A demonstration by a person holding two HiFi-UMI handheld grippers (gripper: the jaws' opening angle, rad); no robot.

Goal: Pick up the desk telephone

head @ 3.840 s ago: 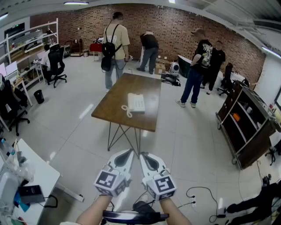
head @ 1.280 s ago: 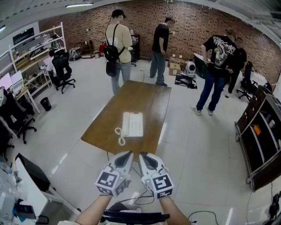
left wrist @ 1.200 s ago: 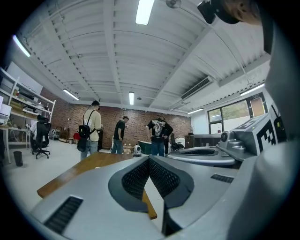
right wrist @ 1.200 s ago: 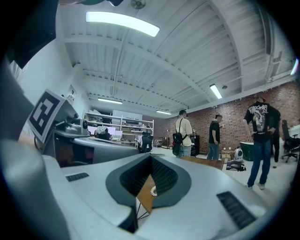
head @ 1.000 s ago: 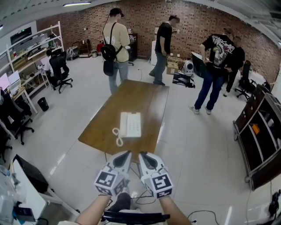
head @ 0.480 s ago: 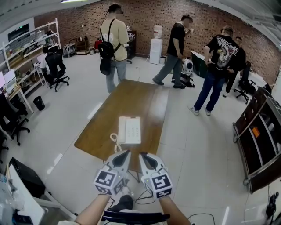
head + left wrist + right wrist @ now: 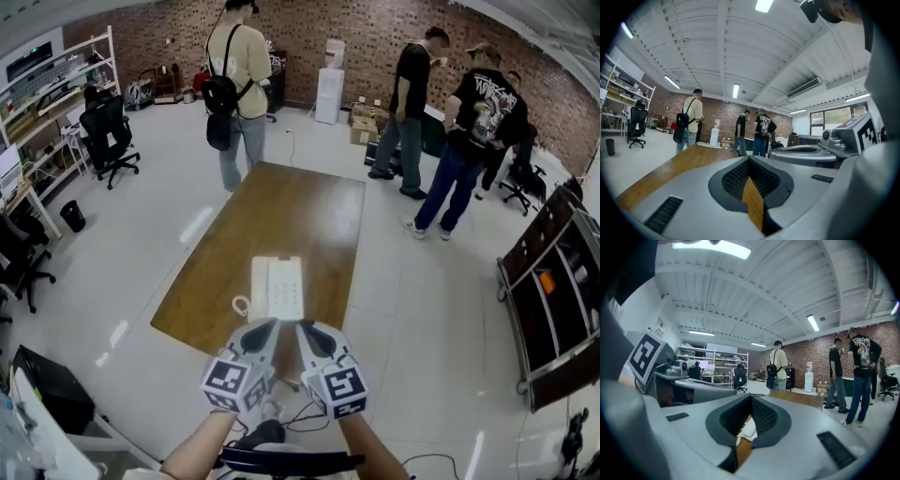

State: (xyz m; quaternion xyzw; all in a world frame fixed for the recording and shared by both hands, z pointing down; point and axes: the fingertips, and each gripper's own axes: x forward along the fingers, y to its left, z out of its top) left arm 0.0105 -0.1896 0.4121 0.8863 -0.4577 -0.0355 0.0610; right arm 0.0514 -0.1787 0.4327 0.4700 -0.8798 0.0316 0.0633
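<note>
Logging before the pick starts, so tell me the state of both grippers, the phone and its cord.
left gripper: shut, nothing held.
right gripper: shut, nothing held.
desk telephone: lying flat near the near end of the wooden table, not gripped; handset looks seated.
cord: curled on the table at the phone's left.

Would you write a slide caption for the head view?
Both shut, left gripper and right gripper face the desk telephone on a wooden table.

left gripper [image 7: 749, 160], fingers [image 7: 684, 190] together, wooden table [image 7: 677, 162] beyond, people [image 7: 690, 121] standing behind
</note>
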